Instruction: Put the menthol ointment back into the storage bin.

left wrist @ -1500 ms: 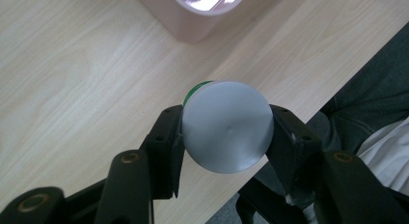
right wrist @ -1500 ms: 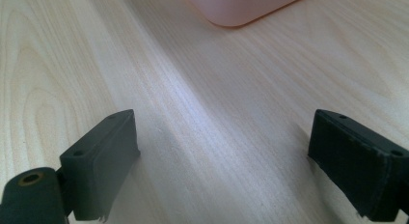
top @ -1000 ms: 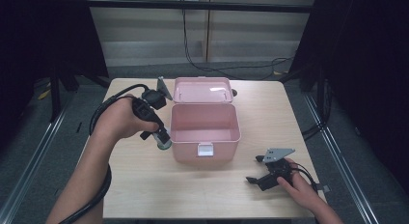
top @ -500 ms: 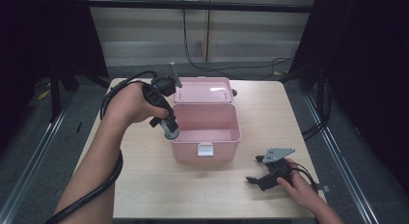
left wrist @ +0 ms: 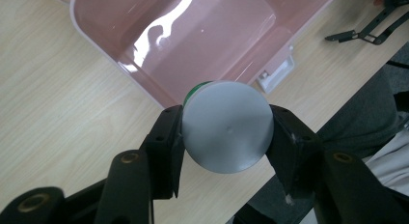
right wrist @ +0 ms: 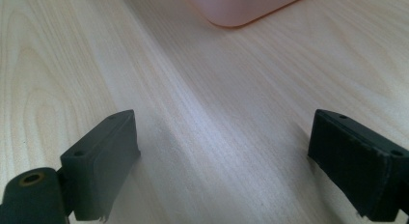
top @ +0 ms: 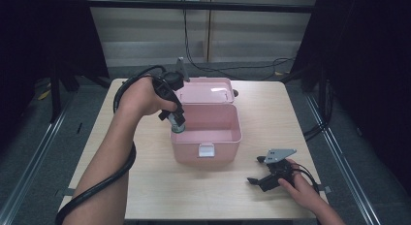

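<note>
Over the pink box's (top: 207,133) nine-o'clock rim, the left gripper (top: 175,119) has its jaws clamped on a can (left wrist: 226,126), long axis upright, grey end down. The right gripper (top: 258,170) rests on the tabletop (top: 145,186), jaws apart.

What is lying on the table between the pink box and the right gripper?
Nothing: bare table separates pink box and right gripper, seen in the high view.

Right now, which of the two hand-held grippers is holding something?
The left hand-held gripper, raised at the pink box's left rim, is clamped on a grey-bottomed can. The right hand-held gripper lies on the table, jaws open and empty.
</note>
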A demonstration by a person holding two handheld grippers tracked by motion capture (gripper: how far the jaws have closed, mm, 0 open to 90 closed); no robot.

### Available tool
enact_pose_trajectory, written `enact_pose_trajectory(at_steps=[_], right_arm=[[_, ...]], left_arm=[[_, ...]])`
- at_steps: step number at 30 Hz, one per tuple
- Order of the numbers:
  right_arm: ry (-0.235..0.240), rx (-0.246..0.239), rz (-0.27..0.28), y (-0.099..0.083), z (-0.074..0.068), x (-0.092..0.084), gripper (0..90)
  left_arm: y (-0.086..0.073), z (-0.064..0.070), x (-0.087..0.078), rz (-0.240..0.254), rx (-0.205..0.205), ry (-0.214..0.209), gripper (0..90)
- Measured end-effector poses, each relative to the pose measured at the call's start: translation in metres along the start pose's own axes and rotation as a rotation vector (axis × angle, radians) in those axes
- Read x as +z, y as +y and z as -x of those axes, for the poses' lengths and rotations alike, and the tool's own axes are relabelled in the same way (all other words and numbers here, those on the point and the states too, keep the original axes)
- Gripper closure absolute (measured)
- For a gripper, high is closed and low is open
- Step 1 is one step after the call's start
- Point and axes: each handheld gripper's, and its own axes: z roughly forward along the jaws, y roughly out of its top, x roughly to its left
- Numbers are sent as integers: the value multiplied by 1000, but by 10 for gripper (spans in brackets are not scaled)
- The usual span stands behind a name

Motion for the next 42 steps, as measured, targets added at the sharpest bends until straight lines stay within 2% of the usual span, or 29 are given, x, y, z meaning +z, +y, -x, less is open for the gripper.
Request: enact_pose_trajectory(at_steps=[9, 25, 29, 42], right_arm=[[1, -2, -1, 0, 0, 0, 96], [1, -2, -1, 0, 0, 0, 96], [1, -2, -1, 0, 0, 0, 96], [1, -6, 1, 0, 0, 0, 96]], left_arm=[[17, 2, 6, 3, 3, 10, 501], [38, -2, 31, -9, -3, 11, 502], [43, -2, 37, -10, -18, 17, 502], [55, -5, 54, -18, -14, 33, 502]])
